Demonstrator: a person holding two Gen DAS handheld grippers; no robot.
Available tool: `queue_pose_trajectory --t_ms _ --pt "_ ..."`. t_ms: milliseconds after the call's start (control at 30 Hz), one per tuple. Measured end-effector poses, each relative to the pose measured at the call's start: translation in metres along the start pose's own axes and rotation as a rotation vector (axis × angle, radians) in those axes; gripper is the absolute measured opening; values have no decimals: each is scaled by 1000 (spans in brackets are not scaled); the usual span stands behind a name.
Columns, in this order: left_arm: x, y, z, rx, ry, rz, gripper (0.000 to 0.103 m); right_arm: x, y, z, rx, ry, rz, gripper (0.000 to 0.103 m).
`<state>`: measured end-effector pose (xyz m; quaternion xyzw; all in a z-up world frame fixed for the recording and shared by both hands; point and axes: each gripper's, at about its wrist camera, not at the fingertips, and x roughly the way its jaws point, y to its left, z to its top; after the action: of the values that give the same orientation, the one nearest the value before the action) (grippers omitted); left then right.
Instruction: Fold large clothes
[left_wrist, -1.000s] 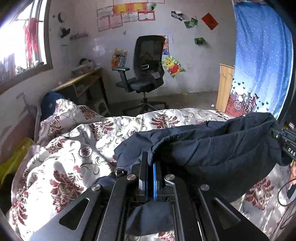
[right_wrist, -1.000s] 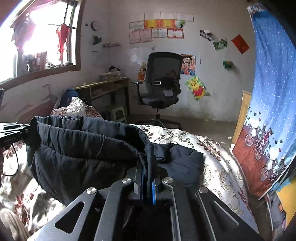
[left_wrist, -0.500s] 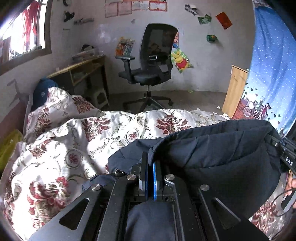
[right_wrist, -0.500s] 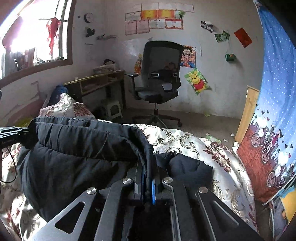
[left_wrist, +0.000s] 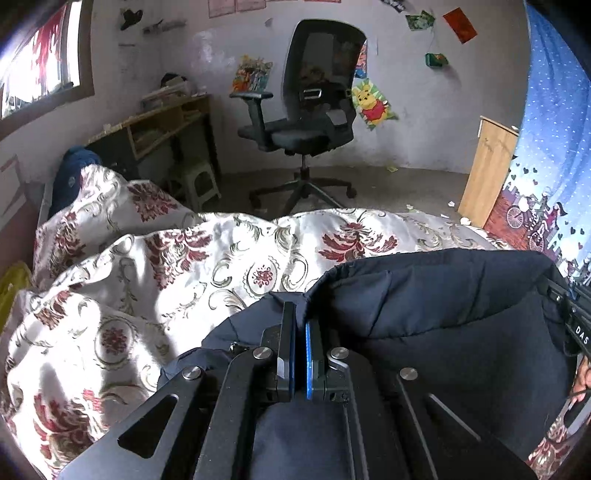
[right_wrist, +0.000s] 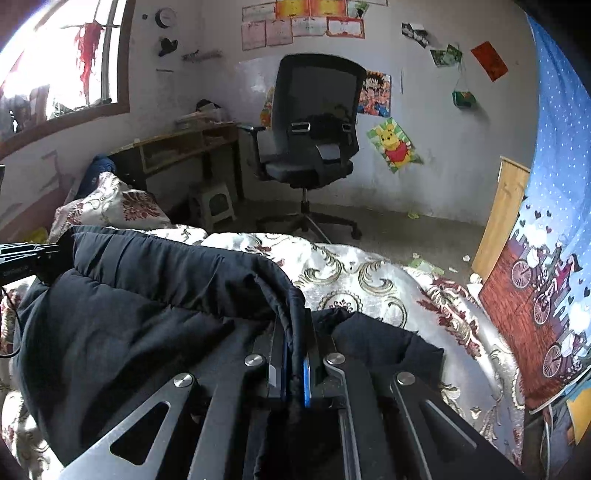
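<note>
Since a second ago both grippers have carried the dark padded jacket (left_wrist: 436, 306) forward and lower over the bed (left_wrist: 147, 266), so the chair (left_wrist: 310, 110) sits bigger in the upper middle of each view. The left gripper (left_wrist: 300, 325) has its fingers pinched narrow on one end of the jacket's edge, the right gripper (right_wrist: 294, 332) likewise on the other end, with the bulk sagging between them onto the floral bedcover. I'd worry about that slick, puffy cloth creeping out of either pinch, or the loose part at lower right of the right view bunching under the fold.
</note>
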<state>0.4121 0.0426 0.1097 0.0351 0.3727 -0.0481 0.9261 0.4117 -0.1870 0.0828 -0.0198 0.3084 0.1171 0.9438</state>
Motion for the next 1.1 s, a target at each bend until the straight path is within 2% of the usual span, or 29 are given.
queue_pose_trajectory --t_ms 267,500,733,800,833,867,900,933,967,1033,1067,1100 --pt "33 -1 -2 5 35 27 2 30 -4 -4 6 41 -1 6" --pt "43 -3 -6 2 55 37 2 36 -5 -10 16 37 -1 8" --pt "38 4 -7 -49 52 -13 4 27 -7 -8 15 18 -6 15" --pt "33 7 -6 -77 37 -34 10 23 -9 -7 16 12 -24 23" --pt "29 9 -4 -92 23 -47 16 21 -10 -5 21 9 -27 32" --pt "24 10 -2 -109 5 -60 30 17 -11 -4 27 1 -26 42" --pt "17 13 0 -133 -23 -77 40 13 -13 -3 32 -8 -25 47" --pt "11 14 2 -150 -45 -85 60 7 -15 -1 35 -23 -27 58" --pt "4 15 4 -168 -78 -95 71 2 -16 0 34 -34 -29 64" --pt "-11 17 7 -181 -140 -109 76 -10 -19 4 25 -69 -43 71" --pt "-16 17 8 -173 -155 -112 76 -15 -19 5 23 -88 -54 80" --pt "-23 15 9 -155 -166 -116 76 -22 -19 5 23 -110 -65 85"
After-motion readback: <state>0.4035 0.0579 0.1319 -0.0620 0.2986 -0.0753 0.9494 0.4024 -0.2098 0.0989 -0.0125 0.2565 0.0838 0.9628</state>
